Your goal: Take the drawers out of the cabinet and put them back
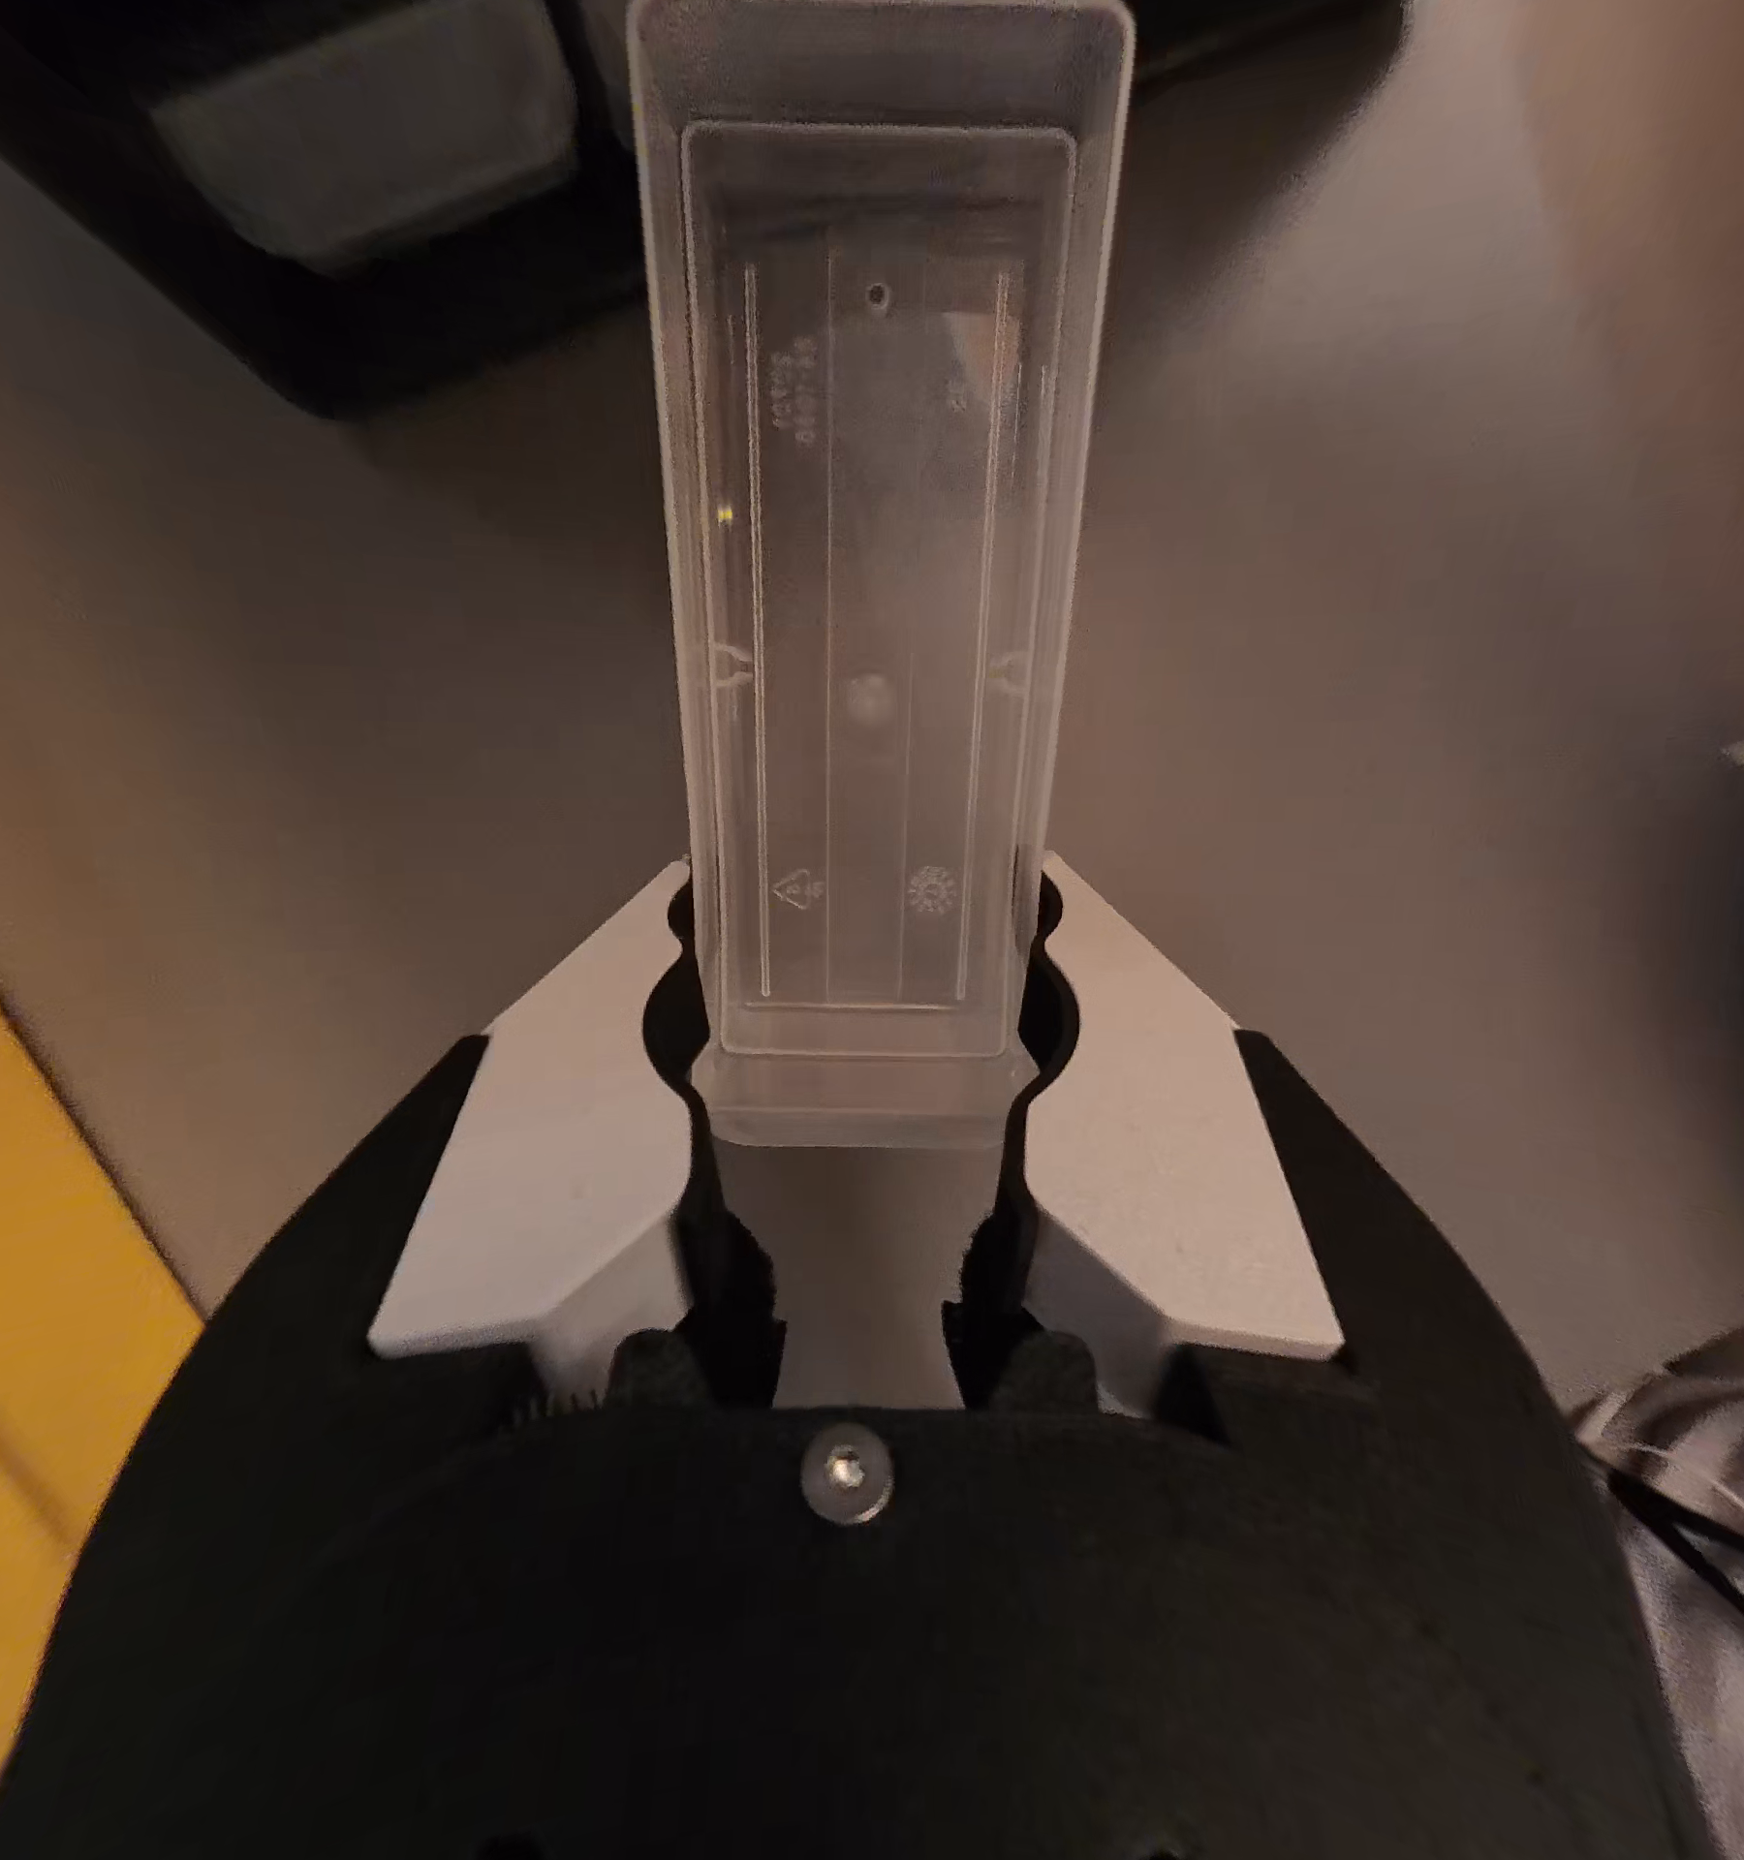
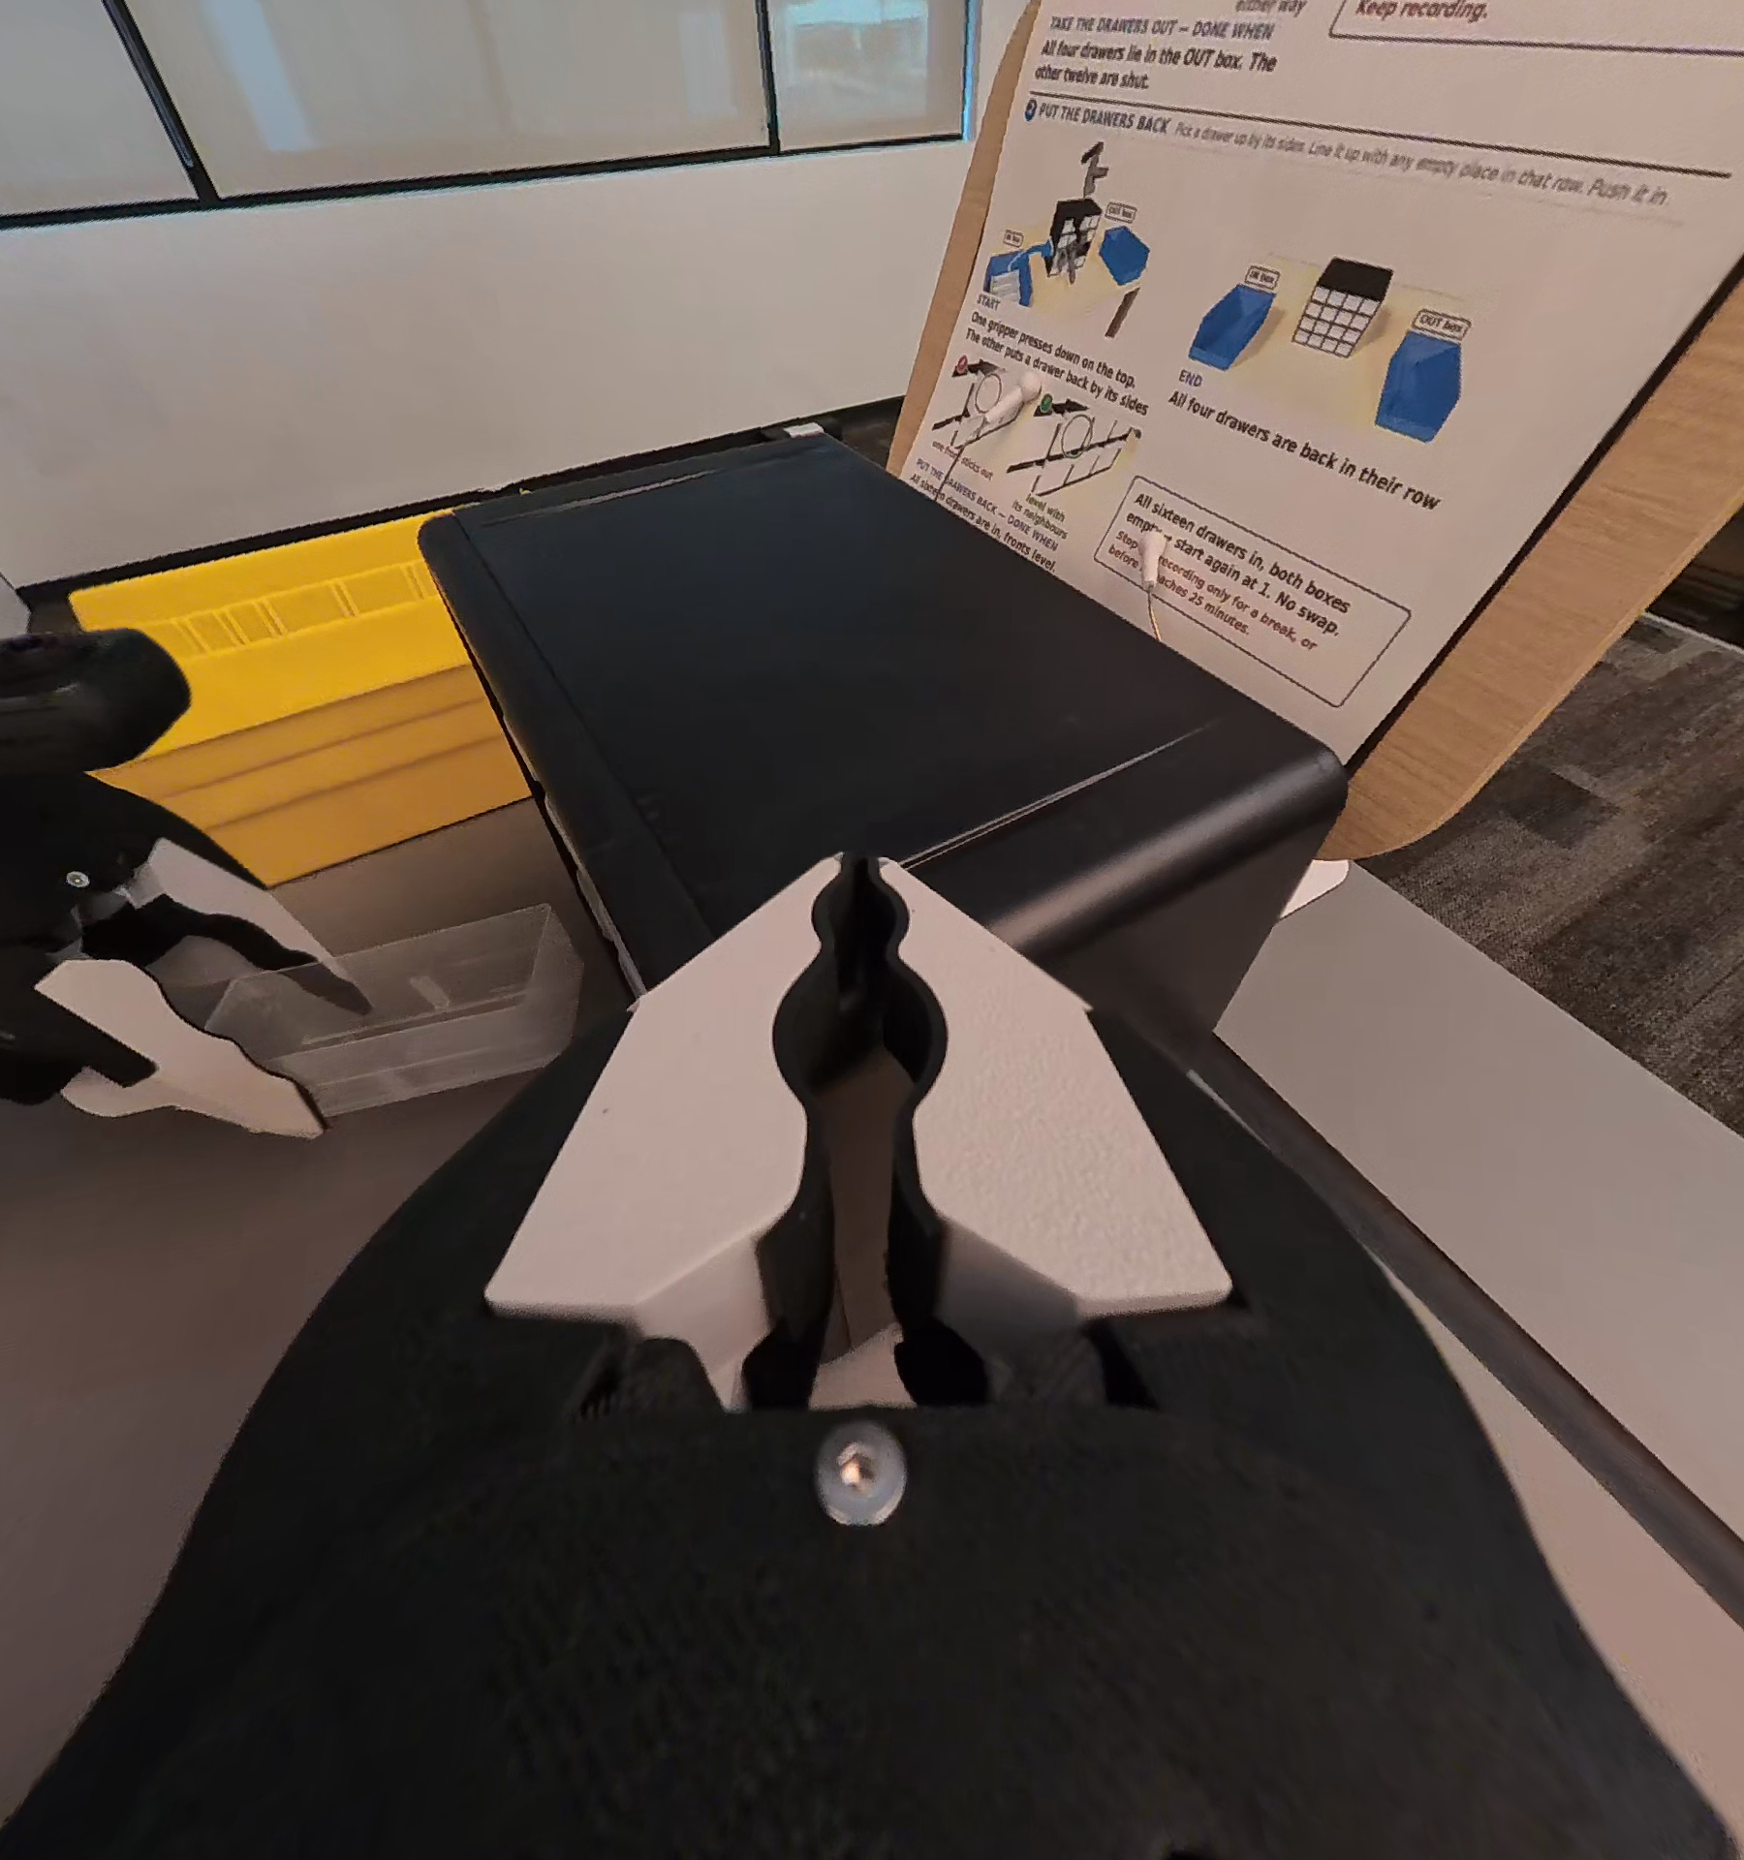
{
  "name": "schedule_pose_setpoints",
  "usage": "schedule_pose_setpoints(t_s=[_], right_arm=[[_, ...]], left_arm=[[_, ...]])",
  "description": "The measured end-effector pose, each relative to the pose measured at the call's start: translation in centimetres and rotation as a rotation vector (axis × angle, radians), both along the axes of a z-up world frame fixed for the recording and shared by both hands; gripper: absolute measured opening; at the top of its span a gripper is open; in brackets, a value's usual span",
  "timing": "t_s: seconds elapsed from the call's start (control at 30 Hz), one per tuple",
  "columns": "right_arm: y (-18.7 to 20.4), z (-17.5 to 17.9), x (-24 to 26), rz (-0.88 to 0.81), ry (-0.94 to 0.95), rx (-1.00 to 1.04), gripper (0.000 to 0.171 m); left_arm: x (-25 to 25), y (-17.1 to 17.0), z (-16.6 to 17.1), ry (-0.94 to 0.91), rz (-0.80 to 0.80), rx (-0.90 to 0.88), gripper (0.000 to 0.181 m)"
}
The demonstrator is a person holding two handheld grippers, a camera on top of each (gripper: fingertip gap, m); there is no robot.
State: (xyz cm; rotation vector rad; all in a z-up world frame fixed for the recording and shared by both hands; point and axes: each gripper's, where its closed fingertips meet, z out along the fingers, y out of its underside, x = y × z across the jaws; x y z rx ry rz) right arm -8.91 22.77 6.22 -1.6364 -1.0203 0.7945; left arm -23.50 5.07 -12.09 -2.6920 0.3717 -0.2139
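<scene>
While left gripper (image 1: 853, 966) clamps empty clear drawer (image 1: 873, 564); right gripper (image 2: 856, 886) clenched above cabinet (image 2: 848, 654).

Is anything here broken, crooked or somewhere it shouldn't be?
Nothing looks damaged or spilled. One clear plastic drawer is outside the black cabinet, held by its sides in the left gripper, which fits the job. The right gripper is shut and empty, near the cabinet's top.

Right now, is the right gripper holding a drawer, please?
No, the right gripper is shut on nothing above the black cabinet; the clear drawer sits in the left gripper.
</scene>
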Motion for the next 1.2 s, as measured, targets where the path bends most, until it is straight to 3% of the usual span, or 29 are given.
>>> schedule_pose_setpoints(t_s=[0.03, 0.37, 0.87, 1.2], right_arm=[[0.0, 0.0, 0.0, -0.006, -0.006, 0.006, 0.001], [-0.2, 0.0, 0.0, 0.001, 0.004, 0.012, 0.000], [-0.4, 0.0, 0.1, 0.038, 0.042, -0.003, 0.000], [-0.6, 0.1, 0.1, 0.055, 0.050, -0.002, 0.000]], left_arm=[[0.0, 0.4, 0.2, 0.012, 0.011, 0.003, 0.061], [1.2, 2.4, 1.6, 0.035, 0.088, -0.060, 0.061], [1.5, 2.1, 2.7, 0.079, 0.145, -0.289, 0.061], [1.5, 2.8, 4.7, 0.127, 0.173, -0.292, 0.060]])
